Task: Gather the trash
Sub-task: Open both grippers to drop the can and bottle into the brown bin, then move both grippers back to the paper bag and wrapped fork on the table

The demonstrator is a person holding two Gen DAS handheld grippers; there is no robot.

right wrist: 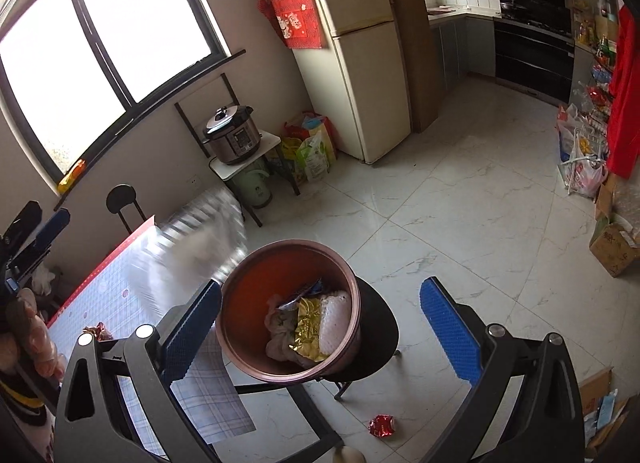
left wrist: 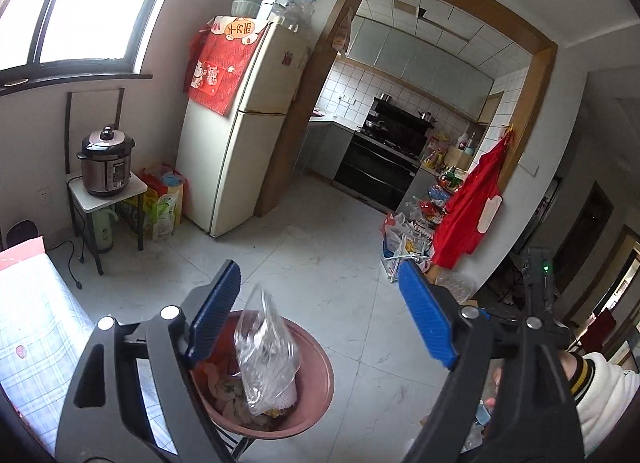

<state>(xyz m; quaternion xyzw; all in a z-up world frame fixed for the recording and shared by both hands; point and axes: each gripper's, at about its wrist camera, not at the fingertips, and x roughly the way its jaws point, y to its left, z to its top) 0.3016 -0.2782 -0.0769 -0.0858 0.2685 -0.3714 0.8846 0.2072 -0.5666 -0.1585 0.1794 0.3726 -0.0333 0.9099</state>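
Observation:
My left gripper (left wrist: 320,315) is open above a pink trash bin (left wrist: 320,383). A clear plastic bag (left wrist: 266,355) hangs blurred between the jaws, over the bin's mouth, free of both pads. My right gripper (right wrist: 322,331) is open too, with nothing in it, and is over the same bin (right wrist: 288,247). The bin stands on a black stool (right wrist: 380,335) and holds a gold wrapper (right wrist: 308,323), white foam and other scraps. In the right wrist view the bag (right wrist: 200,239) is a blur beside the bin, and the left gripper (right wrist: 40,223) shows at the left edge.
A table with a plaid cloth (right wrist: 132,263) lies left of the bin, with a red wrapper (right wrist: 96,332) on it. Another red wrapper (right wrist: 382,425) lies on the tiled floor. A fridge (left wrist: 240,123), a pressure cooker on a small stand (left wrist: 106,161) and bags along the right wall (right wrist: 580,171) ring the floor.

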